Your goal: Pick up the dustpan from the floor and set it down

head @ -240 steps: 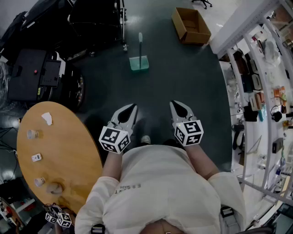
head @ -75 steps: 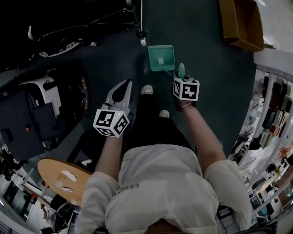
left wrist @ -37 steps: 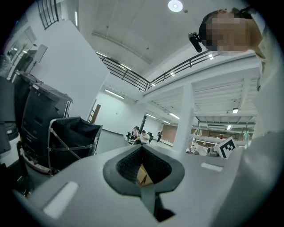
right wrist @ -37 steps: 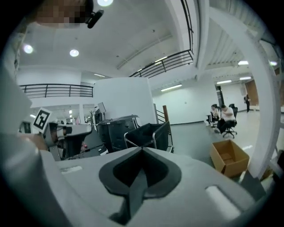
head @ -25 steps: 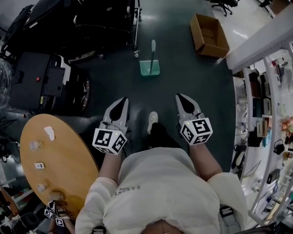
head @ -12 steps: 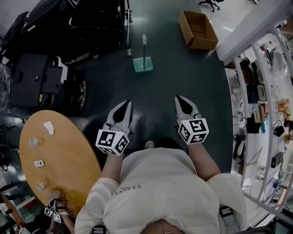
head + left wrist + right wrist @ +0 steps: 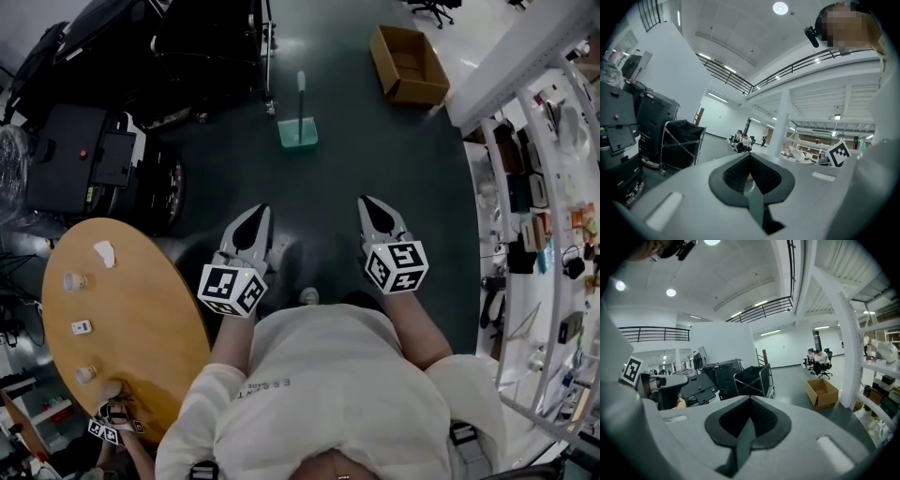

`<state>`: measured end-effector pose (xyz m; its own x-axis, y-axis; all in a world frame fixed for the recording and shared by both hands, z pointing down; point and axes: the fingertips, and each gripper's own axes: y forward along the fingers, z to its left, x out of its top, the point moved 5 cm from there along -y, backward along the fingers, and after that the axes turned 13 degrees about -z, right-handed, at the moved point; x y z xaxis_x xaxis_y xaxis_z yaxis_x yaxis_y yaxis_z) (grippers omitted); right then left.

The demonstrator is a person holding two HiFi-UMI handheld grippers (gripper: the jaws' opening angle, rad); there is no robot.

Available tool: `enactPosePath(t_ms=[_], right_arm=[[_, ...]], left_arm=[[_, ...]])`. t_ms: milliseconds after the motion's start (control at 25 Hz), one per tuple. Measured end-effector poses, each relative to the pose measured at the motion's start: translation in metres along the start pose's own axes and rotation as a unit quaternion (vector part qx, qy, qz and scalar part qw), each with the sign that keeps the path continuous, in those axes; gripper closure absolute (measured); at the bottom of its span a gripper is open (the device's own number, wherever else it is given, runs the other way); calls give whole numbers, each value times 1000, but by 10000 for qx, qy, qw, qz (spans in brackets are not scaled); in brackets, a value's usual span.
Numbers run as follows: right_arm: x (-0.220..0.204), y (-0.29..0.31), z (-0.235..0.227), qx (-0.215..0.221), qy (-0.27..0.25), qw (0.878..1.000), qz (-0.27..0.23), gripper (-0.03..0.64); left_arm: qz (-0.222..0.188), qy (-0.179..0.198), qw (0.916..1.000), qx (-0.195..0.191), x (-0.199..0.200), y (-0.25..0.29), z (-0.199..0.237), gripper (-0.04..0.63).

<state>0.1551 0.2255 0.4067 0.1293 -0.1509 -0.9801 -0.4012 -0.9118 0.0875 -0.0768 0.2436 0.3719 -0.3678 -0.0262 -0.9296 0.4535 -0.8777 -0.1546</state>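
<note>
While only head view shows dustpan (image 7: 297, 134), gripper views show seated people (image 7: 818, 359)

The head camera looked steeply down from above the person (image 7: 323, 394). It took in the left gripper (image 7: 262, 210), the right gripper (image 7: 365, 202) and the floor (image 7: 375, 150) ahead. Each gripper camera sat close behind its own jaws and looked out along them across the room, the left roughly level, the right tipped slightly down. The cardboard box (image 7: 409, 64) appeared in both the head view and the right gripper view (image 7: 822, 393). The black cart (image 7: 208, 37) appeared in all three views.
</note>
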Motion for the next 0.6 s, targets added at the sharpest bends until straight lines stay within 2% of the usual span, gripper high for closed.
enactPosePath(t_ms=[280,600], right_arm=[[2,-9,2,-47,-135,9999,13,627],[0,-8,9,29,-204,9998,77,627]], left_arm=[[4,-51,9999,-107,-4,0,-6,578],[3,-111,9999,-47,-6,-2,1,578]])
